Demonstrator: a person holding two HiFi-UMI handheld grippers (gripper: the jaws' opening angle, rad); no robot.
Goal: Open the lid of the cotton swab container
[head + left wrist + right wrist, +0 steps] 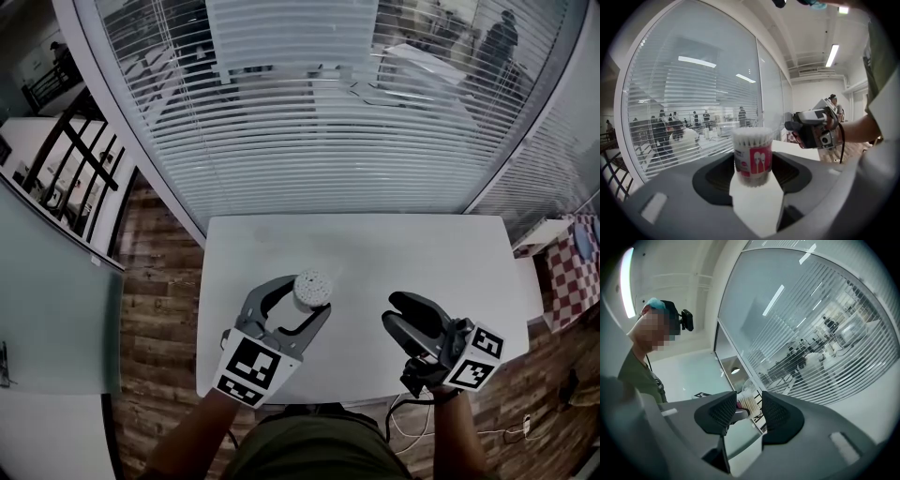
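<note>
Head view, left to right. At far left, wood-plank floor [159, 281] runs beside a white counter [422, 253], which stands against a window with slatted blinds [309, 122].

The left gripper [302, 307] lies low over the near left part of the counter. Its marker cube faces the camera. Its fingers [712, 173] are spread wide, one on each side of the cotton swab container [312, 289], and their tips close on its sides.

The container stands upright on the counter between those tips. It is a clear cylinder with a red-and-white label and white swab heads packed at its top. Whether a clear lid covers the swab heads cannot be told.

The right gripper [397, 315] is held over the near right part of the counter, well apart from the container and pointing toward it. Its fingers [774, 411] stand a narrow gap apart and grip nothing. In the right gripper view, the container shows through the gap, far beyond the fingers. A cable hangs from this gripper's rear.
</note>
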